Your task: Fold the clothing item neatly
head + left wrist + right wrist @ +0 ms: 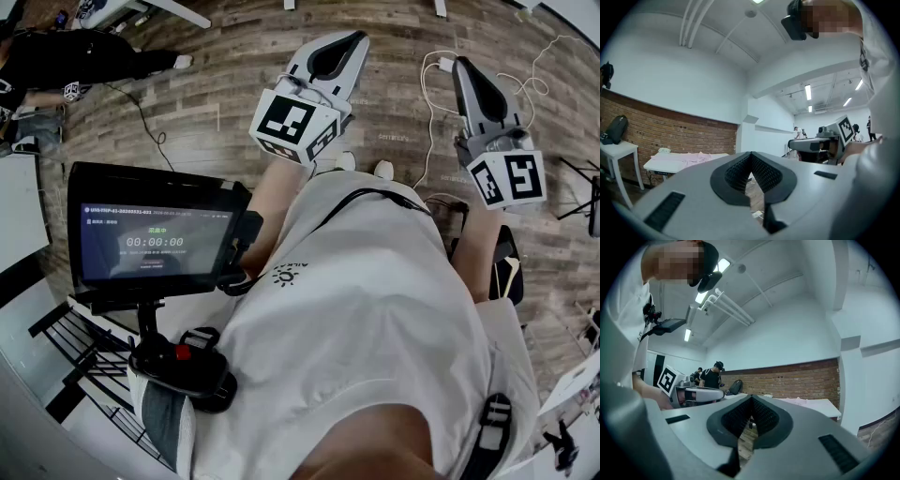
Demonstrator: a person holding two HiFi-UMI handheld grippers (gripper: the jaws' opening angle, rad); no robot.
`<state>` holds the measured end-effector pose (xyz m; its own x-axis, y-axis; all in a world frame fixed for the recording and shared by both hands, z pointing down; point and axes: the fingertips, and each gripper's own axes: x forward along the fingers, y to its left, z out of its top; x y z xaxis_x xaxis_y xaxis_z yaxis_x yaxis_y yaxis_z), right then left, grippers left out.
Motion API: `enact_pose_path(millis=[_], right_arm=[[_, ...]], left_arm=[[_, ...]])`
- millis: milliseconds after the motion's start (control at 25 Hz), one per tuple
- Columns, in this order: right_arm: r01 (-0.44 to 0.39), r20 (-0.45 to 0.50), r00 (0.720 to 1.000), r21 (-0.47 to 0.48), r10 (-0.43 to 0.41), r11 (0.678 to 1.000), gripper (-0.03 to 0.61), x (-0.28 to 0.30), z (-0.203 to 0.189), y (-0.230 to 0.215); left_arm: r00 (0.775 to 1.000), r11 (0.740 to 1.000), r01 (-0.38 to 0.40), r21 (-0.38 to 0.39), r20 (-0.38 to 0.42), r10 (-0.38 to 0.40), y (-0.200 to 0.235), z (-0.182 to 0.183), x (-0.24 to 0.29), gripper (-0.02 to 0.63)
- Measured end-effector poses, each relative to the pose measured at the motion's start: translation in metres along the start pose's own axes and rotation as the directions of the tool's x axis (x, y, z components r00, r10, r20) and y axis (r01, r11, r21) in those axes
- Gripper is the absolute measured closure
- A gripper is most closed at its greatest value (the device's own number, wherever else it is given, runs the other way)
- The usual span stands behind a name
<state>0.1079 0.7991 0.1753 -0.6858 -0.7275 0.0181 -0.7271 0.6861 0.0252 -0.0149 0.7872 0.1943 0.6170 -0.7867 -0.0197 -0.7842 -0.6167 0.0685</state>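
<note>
**Both claws shut and empty; garment lies on a far table**

Head view: the left gripper (356, 39) at 12 o'clock and the right gripper (461, 67) at 1 hang over a wood floor (216, 112). A white cable (430, 105) lies between them, and a screen (150, 242) is at 9.

Left gripper view: the jaws are pressed together on nothing. The pink garment (689, 158), at 8 o'clock, lies lengthwise left-to-right on a white table (656, 166) against a brick wall (679, 131).

Right gripper view: the jaws are together and empty. A person in black (712, 377) is at 9.
</note>
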Motion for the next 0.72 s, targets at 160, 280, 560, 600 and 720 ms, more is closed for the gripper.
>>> enact_pose_path(millis=[160, 280, 560, 600, 720], right_arm=[[0.012, 0.011, 1.0, -0.007, -0.012, 1.0, 0.581, 0.0015, 0.0029, -0.0019], [0.016, 0.008, 1.0, -0.011, -0.016, 1.0, 0.581, 0.0005, 0.0021, -0.0024], [0.016, 0.002, 1.0, -0.009, -0.016, 1.0, 0.581, -0.0015, 0.0009, -0.002], [0.014, 0.007, 1.0, -0.004, -0.014, 1.0, 0.581, -0.0017, 0.0012, -0.0015], [0.008, 0.016, 1.0, 0.01, -0.008, 1.0, 0.581, -0.0031, 0.0025, -0.0002]], left_arm=[[1.0, 1.0, 0.011, 0.014, 0.0, -0.011, 0.0017, 0.002, 0.0031, 0.614], [1.0, 1.0, 0.018, 0.018, 0.001, -0.018, 0.0, 0.0024, 0.0043, 0.614], [1.0, 1.0, 0.023, 0.019, -0.005, -0.023, -0.0014, 0.0009, 0.0041, 0.614], [1.0, 1.0, 0.025, 0.019, -0.005, -0.024, -0.0014, 0.0009, 0.004, 0.614], [1.0, 0.999, 0.028, 0.018, -0.005, -0.028, -0.0016, 0.0007, 0.0041, 0.614]])
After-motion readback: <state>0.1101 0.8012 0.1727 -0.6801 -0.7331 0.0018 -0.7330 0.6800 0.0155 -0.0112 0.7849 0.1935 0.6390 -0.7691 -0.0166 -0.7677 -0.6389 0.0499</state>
